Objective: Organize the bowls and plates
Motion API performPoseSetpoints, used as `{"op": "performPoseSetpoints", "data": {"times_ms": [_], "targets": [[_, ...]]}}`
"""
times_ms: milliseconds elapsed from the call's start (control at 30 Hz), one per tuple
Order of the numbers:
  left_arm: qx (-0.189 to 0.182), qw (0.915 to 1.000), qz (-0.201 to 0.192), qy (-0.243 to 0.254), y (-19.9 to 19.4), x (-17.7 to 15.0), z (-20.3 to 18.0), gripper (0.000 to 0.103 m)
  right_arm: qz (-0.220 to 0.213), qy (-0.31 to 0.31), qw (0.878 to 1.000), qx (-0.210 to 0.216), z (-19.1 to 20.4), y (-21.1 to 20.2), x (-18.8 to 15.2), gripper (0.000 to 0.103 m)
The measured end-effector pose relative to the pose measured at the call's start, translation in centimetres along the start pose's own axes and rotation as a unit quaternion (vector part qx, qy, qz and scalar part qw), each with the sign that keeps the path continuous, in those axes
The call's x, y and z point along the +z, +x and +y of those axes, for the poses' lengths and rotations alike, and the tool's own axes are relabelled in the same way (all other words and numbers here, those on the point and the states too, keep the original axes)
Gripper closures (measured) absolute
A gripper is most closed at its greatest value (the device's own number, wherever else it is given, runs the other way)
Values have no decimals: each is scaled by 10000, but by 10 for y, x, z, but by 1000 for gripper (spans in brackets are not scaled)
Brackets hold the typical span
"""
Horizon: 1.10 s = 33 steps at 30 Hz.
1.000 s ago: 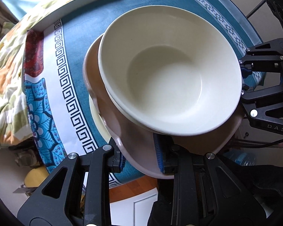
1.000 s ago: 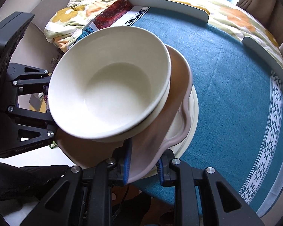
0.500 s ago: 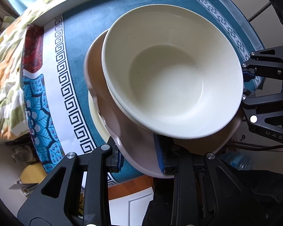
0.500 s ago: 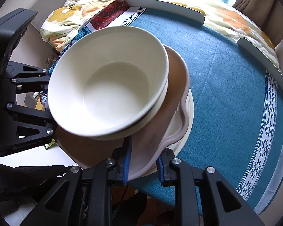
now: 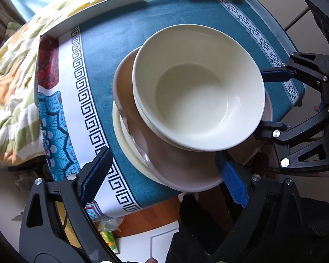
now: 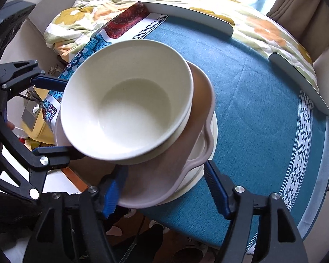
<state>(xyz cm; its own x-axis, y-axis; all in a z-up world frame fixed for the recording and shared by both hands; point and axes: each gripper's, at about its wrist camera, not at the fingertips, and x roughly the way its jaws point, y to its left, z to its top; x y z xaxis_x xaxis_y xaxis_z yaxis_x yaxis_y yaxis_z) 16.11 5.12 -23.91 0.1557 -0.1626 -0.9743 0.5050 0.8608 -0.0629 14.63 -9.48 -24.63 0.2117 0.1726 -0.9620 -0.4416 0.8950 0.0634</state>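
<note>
Releasing, we judge: left tool (image 5: 162,175) has just spread its jaws wide, clear of the pink plate (image 5: 175,164). Cream bowl (image 5: 197,87) sits on that plate, over a cream plate (image 5: 129,151), stacked at the bench (image 5: 111,43) near edge. Right tool (image 6: 164,188) has likewise just opened, pads apart, rim between them untouched.

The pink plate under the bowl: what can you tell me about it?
The pink plate is a matte, dusty pink dish with a wavy raised rim, ceramic by its look. It lies flat on a cream plate at the near edge of the table, partly overhanging it. A cream bowl sits upright on it. Neither gripper's open jaws press it.
</note>
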Motion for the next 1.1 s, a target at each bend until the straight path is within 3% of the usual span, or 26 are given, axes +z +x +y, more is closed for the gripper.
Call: {"op": "performPoseSetpoints", "data": {"times_ms": [133, 233, 567, 733, 867, 900, 967, 1100], "targets": [[-23, 9999, -104, -69, -9, -7, 1, 9, -78, 95, 9999, -43, 0, -8, -4, 33], [22, 9995, -230, -219, -19, -14, 5, 9, -193, 142, 9997, -58, 2, -17, -8, 20], [419, 9900, -904, -1000, -80, -59, 7, 9, -1043, 394, 9938, 3, 11, -72, -31, 20], [602, 9774, -1499, -1366, -131, -87, -16, 9, -1702, 467, 9842, -164, 18, -124, -54, 20], [947, 9573, -2249, -1551, -184, -105, -43, 9, -2391, 614, 9683, -395, 25, -176, -76, 18], [1009, 9504, -2464, -1609, -198, -108, -48, 9, -2561, 678, 9631, -484, 26, -189, -83, 11], [1165, 9346, -2885, -1721, -224, -115, -61, 8, -2911, 792, 9512, -643, 29, -215, -95, 2], [1687, 8962, -3666, -1841, -268, -133, -85, 2, -3373, 1044, 9283, -1170, 34, -257, -118, 1]]}}
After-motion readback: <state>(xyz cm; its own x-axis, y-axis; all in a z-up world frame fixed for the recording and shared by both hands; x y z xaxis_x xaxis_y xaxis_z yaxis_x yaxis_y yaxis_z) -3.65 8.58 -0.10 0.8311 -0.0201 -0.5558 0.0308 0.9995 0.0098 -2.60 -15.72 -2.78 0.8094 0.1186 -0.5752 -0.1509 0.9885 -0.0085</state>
